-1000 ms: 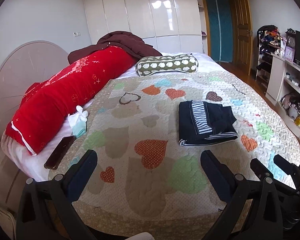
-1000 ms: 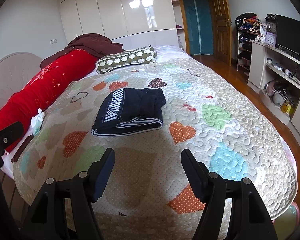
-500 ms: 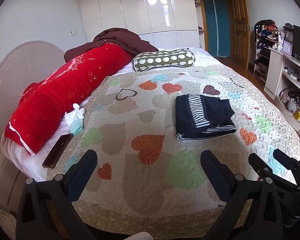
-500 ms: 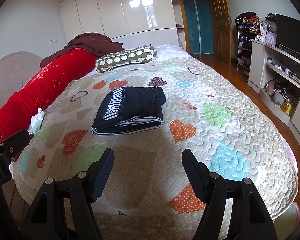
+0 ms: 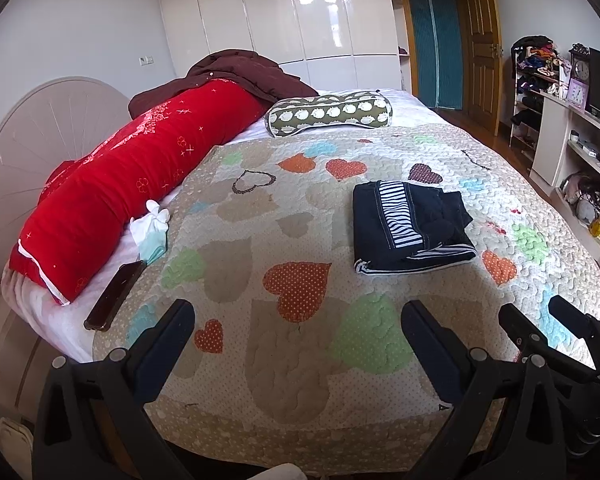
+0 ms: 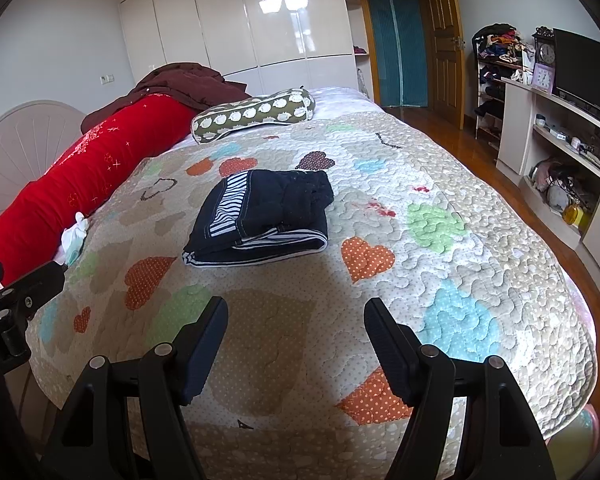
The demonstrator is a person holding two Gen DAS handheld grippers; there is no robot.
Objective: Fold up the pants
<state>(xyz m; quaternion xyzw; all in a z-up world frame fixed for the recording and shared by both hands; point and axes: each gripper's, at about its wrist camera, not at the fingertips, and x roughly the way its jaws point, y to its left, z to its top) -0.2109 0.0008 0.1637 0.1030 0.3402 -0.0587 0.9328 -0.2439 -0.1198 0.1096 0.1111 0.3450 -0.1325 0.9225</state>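
Pants (image 5: 410,230) lying folded in compact dark bundle, striped band showing, on quilt (image 5: 292,360) mid-bed, slightly right of centre. Fold looking finished, judging by tidy stack.

Left gripper (image 5: 298,332) hovering over near bed edge, jaws spread apart, holding nothing. Right gripper (image 6: 296,330) doing likewise, jaws apart, empty, well short of pants; likely parked clear so bundle sits undisturbed.

Heart-patterned quilt lying flat, soft. Red bolster (image 5: 132,184) running along left; spotted pillow (image 5: 330,114) sitting far; phone (image 5: 114,296) resting near left edge. Wardrobe (image 5: 292,24) standing behind, shelves (image 6: 556,148) flanking right.

Home bedroom.
Quilted bed (image 5: 300,360) with headboard (image 5: 40,136), wardrobe (image 5: 300,12), door (image 6: 444,36), cluttered shelves (image 6: 560,148).
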